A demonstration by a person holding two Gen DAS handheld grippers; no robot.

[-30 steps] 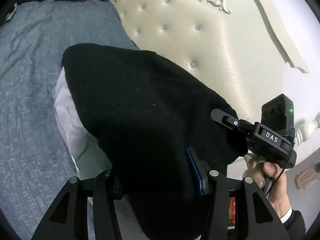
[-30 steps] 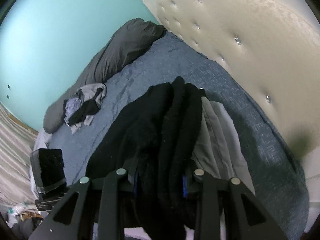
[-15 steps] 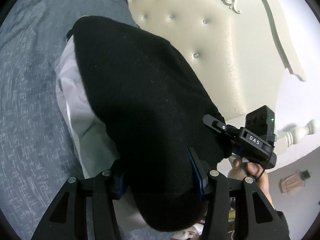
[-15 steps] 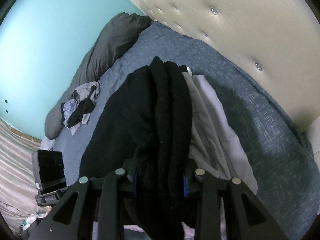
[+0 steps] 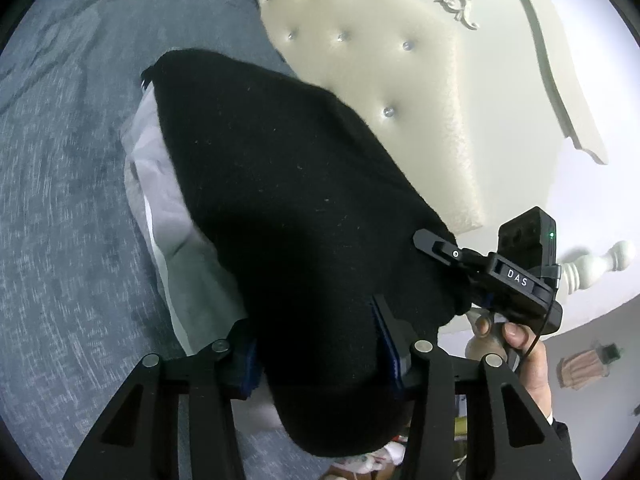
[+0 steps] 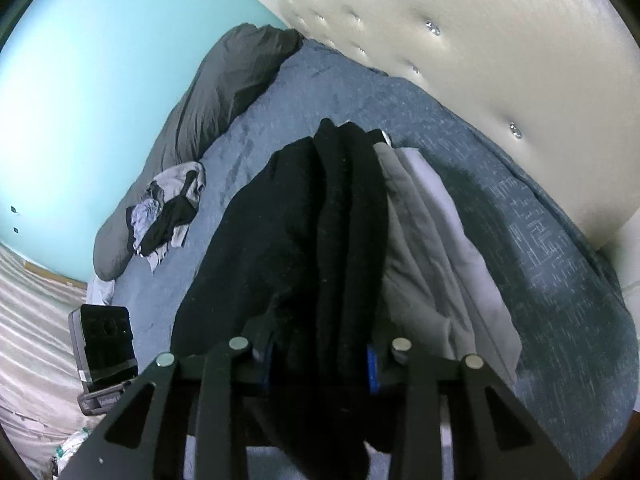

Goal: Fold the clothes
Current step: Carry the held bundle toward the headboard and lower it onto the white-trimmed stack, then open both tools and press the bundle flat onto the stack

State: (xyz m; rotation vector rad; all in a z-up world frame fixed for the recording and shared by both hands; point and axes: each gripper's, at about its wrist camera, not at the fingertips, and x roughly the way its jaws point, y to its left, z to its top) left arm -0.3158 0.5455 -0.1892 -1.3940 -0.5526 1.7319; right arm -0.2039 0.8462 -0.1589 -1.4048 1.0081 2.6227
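Observation:
A black knit garment [image 5: 280, 200] is stretched out above the bed, with a pale grey lining or second garment [image 5: 176, 240] hanging under it. My left gripper [image 5: 316, 336] is shut on the near edge of the black garment. The right gripper [image 5: 448, 252] shows in the left wrist view at the cloth's right corner, held by a hand [image 5: 520, 344]. In the right wrist view the black garment [image 6: 328, 240] runs bunched in folds between the fingers of my right gripper [image 6: 320, 360], which is shut on it, and the grey cloth [image 6: 436, 248] lies along its right side.
A blue-grey bedspread [image 5: 60, 200] covers the bed. A cream tufted headboard [image 5: 380, 60] rises behind. A dark grey pillow [image 6: 224, 92] and a small heap of grey and black clothes [image 6: 168, 212] lie at the far end. The left gripper's body [image 6: 104, 352] shows low left.
Both grippers have kept their hold while the garment shifted: it was carried further over the bed, then eased back a little. The far edge now sits lower in the left wrist view.

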